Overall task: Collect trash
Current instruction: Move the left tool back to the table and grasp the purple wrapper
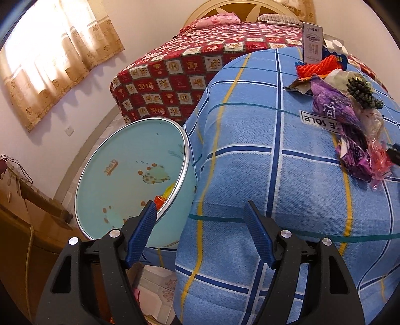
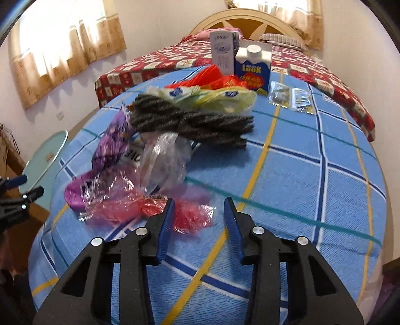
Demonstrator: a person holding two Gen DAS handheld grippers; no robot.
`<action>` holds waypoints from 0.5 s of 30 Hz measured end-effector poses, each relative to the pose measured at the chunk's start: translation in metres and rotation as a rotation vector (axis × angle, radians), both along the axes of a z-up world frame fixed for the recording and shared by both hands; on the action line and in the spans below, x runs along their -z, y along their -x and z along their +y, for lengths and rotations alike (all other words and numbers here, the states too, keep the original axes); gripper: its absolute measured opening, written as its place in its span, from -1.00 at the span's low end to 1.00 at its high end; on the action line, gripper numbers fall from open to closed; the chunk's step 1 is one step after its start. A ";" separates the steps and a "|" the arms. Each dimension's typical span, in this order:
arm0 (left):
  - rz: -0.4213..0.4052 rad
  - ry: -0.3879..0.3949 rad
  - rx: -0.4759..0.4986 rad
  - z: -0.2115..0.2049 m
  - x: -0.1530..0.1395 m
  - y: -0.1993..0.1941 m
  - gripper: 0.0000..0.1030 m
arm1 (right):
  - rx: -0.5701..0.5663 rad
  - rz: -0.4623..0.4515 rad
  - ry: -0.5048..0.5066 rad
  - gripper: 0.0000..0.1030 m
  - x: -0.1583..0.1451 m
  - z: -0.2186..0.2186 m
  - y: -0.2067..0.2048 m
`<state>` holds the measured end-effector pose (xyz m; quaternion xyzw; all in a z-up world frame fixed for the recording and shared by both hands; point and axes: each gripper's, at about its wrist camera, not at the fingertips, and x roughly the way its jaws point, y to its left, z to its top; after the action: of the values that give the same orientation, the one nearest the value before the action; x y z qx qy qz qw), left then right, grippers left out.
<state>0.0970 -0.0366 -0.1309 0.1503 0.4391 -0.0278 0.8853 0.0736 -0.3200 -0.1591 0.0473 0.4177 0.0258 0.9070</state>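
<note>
Right under my right gripper [image 2: 198, 212], jaws spread and empty, lies red plastic wrap [image 2: 160, 210]; my left gripper [image 1: 200, 220] gapes by the bin [image 1: 130, 180], few scraps inside, most trash [image 2: 175, 120] still on the table [image 2: 300, 175].

We see a blue plaid cloth [image 2: 312, 180] with dark blue, white, yellow and teal lines spread over the near surface. Beyond it stands a bed under a red cover [image 1: 175, 72] patterned with small cream squares. At its head lie 2 pillows, a pink one [image 1: 220, 18] and a striped one [image 1: 277, 18], against a cream arched headboard [image 2: 250, 21]. Beige patterned curtains [image 1: 55, 57] hang over a bright window on the left wall, with a white wall socket [image 1: 68, 130] below them. A wooden piece of furniture [image 1: 32, 200] sits at the far left, and the floor [image 1: 160, 287] is tiled.
</note>
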 end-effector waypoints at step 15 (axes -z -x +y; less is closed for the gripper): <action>-0.037 0.040 0.059 -0.028 -0.025 0.014 0.38 | 0.029 -0.151 -0.115 -0.66 -0.040 -0.014 0.049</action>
<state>0.0830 -0.0644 -0.1062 0.1461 0.4172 -0.0599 0.8950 0.0249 -0.3336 -0.1193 0.1034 0.3453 0.0402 0.9319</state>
